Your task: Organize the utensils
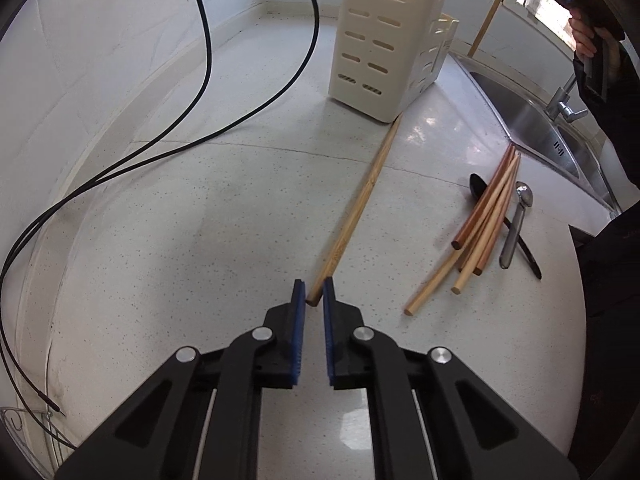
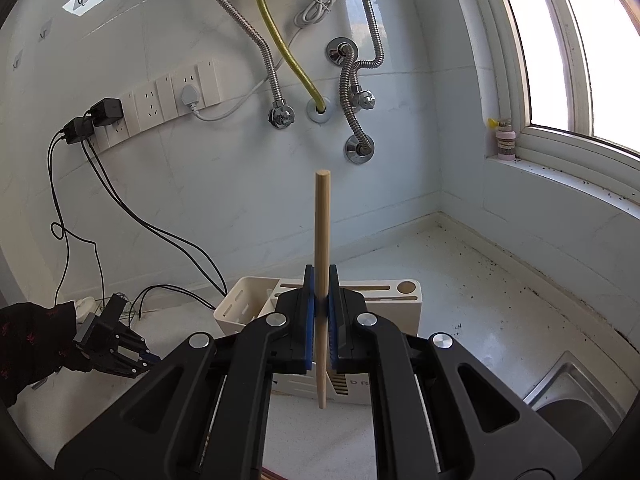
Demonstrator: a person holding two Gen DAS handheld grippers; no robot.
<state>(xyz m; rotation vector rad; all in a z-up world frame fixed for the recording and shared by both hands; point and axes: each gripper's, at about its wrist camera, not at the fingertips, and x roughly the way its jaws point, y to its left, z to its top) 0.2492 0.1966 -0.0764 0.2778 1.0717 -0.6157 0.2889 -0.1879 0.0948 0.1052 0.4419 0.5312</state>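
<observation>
My left gripper [image 1: 314, 286] hovers low over the counter, jaws slightly apart around the near end of a long bamboo chopstick [image 1: 356, 212] that lies on the counter and reaches to the cream utensil holder [image 1: 384, 36]. My right gripper [image 2: 321, 276] is shut on a wooden chopstick [image 2: 322, 232], held upright above the utensil holder [image 2: 376, 296]. A pile of several wooden chopsticks [image 1: 480, 232], a black spoon [image 1: 478, 186] and a metal spoon [image 1: 518, 220] lie at the right. The right gripper with its chopstick [image 1: 490, 16] also shows at top right of the left wrist view.
Black cables [image 1: 200, 80] loop over the counter at the left. A steel sink [image 1: 536, 128] with a tap [image 1: 562, 100] lies at the right. The wall carries sockets [image 2: 160, 100] and hoses [image 2: 352, 80]. A window [image 2: 592, 40] is at the right.
</observation>
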